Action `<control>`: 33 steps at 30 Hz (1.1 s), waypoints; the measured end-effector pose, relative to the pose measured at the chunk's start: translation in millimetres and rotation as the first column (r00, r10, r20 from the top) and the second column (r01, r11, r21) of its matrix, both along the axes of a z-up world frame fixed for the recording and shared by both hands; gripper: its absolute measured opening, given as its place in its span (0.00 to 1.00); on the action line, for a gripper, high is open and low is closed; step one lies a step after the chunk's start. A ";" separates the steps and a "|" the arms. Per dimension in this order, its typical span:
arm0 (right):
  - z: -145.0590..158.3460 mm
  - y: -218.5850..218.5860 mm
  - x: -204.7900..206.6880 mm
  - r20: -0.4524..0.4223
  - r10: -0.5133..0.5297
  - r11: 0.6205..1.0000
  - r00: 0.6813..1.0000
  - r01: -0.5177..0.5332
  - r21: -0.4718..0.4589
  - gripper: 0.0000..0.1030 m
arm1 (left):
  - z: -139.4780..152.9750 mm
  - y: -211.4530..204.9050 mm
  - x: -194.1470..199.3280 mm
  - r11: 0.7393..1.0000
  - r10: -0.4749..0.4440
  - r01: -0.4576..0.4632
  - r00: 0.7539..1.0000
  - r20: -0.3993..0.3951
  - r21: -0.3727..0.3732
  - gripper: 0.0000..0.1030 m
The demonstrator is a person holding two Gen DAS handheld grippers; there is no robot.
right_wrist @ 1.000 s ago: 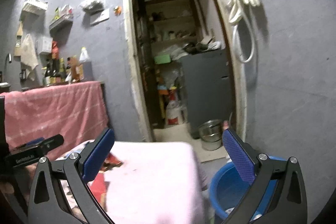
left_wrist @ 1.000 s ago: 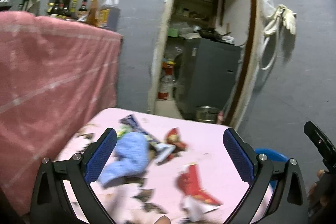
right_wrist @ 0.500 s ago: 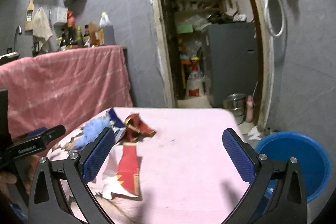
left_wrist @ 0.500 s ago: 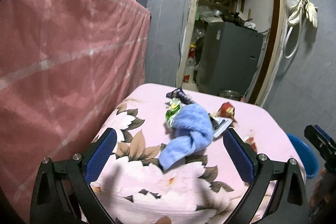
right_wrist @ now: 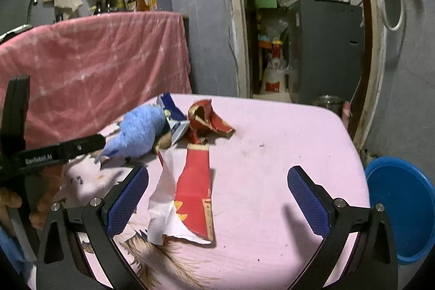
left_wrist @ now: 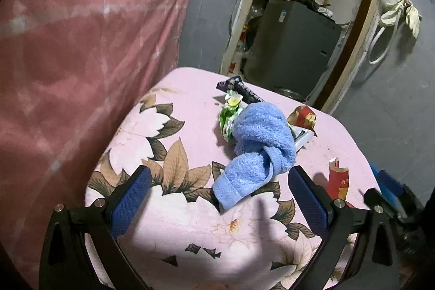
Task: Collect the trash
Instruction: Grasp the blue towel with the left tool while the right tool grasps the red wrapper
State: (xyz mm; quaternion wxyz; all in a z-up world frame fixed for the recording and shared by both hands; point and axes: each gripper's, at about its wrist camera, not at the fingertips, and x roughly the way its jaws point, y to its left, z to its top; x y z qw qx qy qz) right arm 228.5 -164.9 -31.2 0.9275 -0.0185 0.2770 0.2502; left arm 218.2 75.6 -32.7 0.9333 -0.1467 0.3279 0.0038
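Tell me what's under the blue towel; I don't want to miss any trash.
Poking out from under the blue towel: a green wrapper, a dark blue wrapper and a white packet. Whatever lies beneath its middle is hidden.

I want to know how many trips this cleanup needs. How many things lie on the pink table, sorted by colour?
Red wrappers: 2, a flat torn one and a crumpled one
Dark blue wrapper: 1
Green wrapper: 1
Light blue towel: 1, not trash
Total: 5; more may hide under the towel.

"GenRobot.AI" on the left claw point(right_wrist: 62, 151) arm.
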 end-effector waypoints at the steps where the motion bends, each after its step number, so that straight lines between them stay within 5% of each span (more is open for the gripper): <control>1: -2.6 0.8 1.3 -0.017 0.009 1.000 1.000 -0.009 -0.006 0.98 | -0.5 0.0 0.8 1.000 -0.004 0.004 1.000 -0.008 -0.008 0.88; 8: -16.6 11.9 9.7 -0.104 0.055 0.997 0.993 -0.060 -0.051 0.85 | -5.2 -5.8 10.7 0.996 -0.086 0.084 0.994 -0.064 -0.033 0.59; 13: -30.2 21.6 17.1 -0.174 0.083 0.991 0.981 -0.100 -0.093 0.84 | -3.5 -12.3 15.7 0.992 -0.122 0.120 0.990 -0.067 -0.031 0.55; 21: -28.9 27.9 17.0 -0.155 0.127 0.984 0.980 -0.144 -0.107 0.72 | -4.8 -16.9 23.8 0.987 -0.159 0.157 0.984 -0.078 -0.038 0.40; 29: -24.3 34.1 15.7 -0.125 0.190 0.973 0.974 -0.203 -0.108 0.48 | -4.3 -18.6 22.8 0.983 -0.175 0.171 0.982 -0.070 -0.059 0.21; 33: -25.8 34.9 15.8 -0.130 0.207 0.970 0.970 -0.221 -0.104 0.27 | -1.8 -21.9 20.4 0.983 -0.177 0.175 0.982 -0.057 -0.048 0.16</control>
